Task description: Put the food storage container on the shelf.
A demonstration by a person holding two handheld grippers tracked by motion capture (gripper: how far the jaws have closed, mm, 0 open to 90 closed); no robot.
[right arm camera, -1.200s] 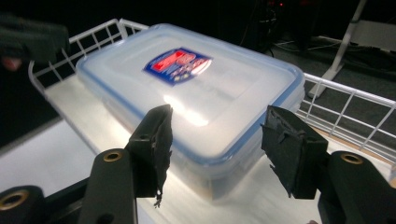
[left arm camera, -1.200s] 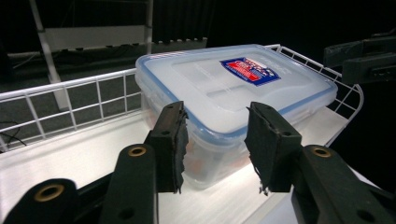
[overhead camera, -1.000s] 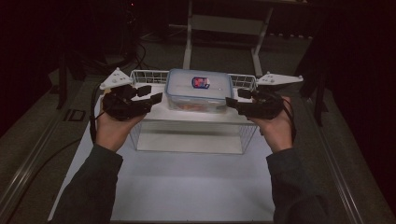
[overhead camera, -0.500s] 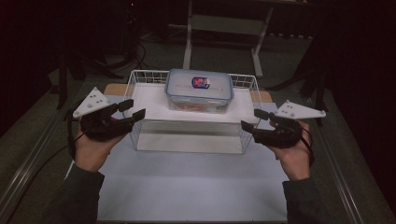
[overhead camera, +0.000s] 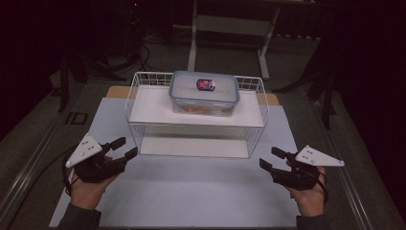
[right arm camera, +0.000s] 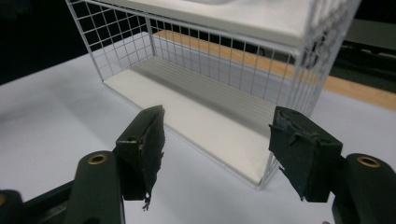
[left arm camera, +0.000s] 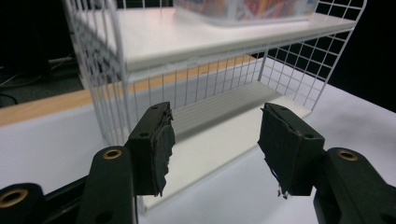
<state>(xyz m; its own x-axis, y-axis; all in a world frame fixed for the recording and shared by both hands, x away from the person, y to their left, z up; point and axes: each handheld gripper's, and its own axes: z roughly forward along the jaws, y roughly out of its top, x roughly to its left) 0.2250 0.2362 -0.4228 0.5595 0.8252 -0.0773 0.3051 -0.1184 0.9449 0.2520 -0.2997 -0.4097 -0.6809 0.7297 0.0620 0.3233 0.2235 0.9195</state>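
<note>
Left gripper view: the left gripper [left arm camera: 212, 144] has its jaws spread wide on nothing, aimed at the near corner of the wire rack [left arm camera: 116, 84]; the right gripper [right arm camera: 217, 149] is likewise wide open and empty at the opposite corner. On the high view both sit on the white mat [overhead camera: 191, 191], well apart from the lidded box [overhead camera: 205, 92] resting on the rack's upper shelf. The box looks placed, so the sound move is to keep both grippers low and clear of the wire, jaws apart.
</note>
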